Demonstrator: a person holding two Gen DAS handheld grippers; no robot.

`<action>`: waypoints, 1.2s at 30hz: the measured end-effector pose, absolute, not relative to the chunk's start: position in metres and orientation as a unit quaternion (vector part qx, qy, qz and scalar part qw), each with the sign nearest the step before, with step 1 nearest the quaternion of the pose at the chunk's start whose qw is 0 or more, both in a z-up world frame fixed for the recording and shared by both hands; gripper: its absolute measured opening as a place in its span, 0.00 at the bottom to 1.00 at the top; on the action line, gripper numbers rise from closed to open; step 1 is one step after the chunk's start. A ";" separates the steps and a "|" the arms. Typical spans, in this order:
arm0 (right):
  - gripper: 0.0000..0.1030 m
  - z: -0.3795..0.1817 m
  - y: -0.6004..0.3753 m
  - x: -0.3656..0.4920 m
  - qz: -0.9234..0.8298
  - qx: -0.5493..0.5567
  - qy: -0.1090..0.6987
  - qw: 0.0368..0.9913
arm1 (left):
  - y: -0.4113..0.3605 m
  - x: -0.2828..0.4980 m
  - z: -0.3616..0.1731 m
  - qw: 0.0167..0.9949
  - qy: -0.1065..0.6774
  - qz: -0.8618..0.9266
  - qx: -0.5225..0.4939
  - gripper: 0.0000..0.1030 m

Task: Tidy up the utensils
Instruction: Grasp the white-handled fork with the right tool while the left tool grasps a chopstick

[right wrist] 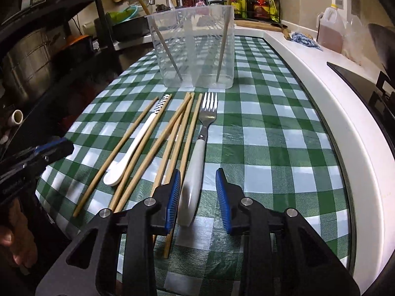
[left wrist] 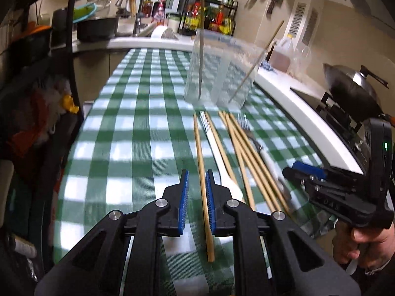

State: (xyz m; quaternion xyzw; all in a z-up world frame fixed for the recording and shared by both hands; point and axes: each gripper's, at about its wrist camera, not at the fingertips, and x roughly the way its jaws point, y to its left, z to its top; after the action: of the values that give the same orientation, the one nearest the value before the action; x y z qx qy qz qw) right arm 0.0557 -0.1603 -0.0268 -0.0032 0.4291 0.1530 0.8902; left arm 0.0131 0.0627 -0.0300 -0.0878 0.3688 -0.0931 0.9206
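Several wooden chopsticks (right wrist: 172,135), a white spoon (right wrist: 130,150) and a white-handled fork (right wrist: 197,157) lie on the green checked tablecloth (right wrist: 271,135). A clear two-part holder (right wrist: 195,49) stands behind them with one chopstick leaning in each part. My left gripper (left wrist: 197,180) is open, its fingers either side of the leftmost chopstick (left wrist: 201,167). My right gripper (right wrist: 197,180) is open, its fingers either side of the fork's handle. The right gripper also shows in the left wrist view (left wrist: 303,172). The holder (left wrist: 219,71) and spoon (left wrist: 219,155) show there too.
A white counter edge (right wrist: 333,103) runs along the table's right side, with a stove and wok (left wrist: 355,91) beyond. A sink, pots and a bottle rack (left wrist: 209,17) are at the back. A dark shelf (right wrist: 49,49) stands to the left.
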 end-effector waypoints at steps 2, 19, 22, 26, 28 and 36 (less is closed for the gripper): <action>0.30 -0.030 -0.162 0.059 0.150 0.002 0.438 0.886 | 0.061 0.010 -0.037 0.915 0.381 -0.095 -0.090 0.14; 0.17 -0.043 -0.160 0.062 0.137 -0.019 0.458 0.878 | 0.033 -0.007 -0.063 0.910 0.405 -0.078 -0.046 0.14; 0.17 -0.042 -0.161 0.062 0.135 -0.019 0.460 0.878 | 0.032 -0.006 -0.062 0.911 0.403 -0.072 -0.037 0.07; 0.17 -0.041 -0.168 0.059 0.106 -0.011 0.467 0.878 | 0.037 -0.002 -0.062 0.913 0.401 -0.067 -0.044 0.06; 0.17 -0.041 -0.173 0.057 0.086 -0.006 0.470 0.879 | 0.040 0.001 -0.062 0.915 0.396 -0.062 -0.046 0.06; 0.18 -0.042 -0.179 0.054 0.067 0.003 0.470 0.880 | 0.038 0.009 -0.063 0.918 0.388 -0.062 -0.045 0.07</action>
State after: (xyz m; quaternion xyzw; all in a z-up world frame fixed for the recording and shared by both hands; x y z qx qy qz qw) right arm 0.0541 -0.1790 -0.0418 0.0033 0.4698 0.0672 0.8802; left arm 0.0090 0.0377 -0.0635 -0.0448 0.3879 -0.0623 0.9185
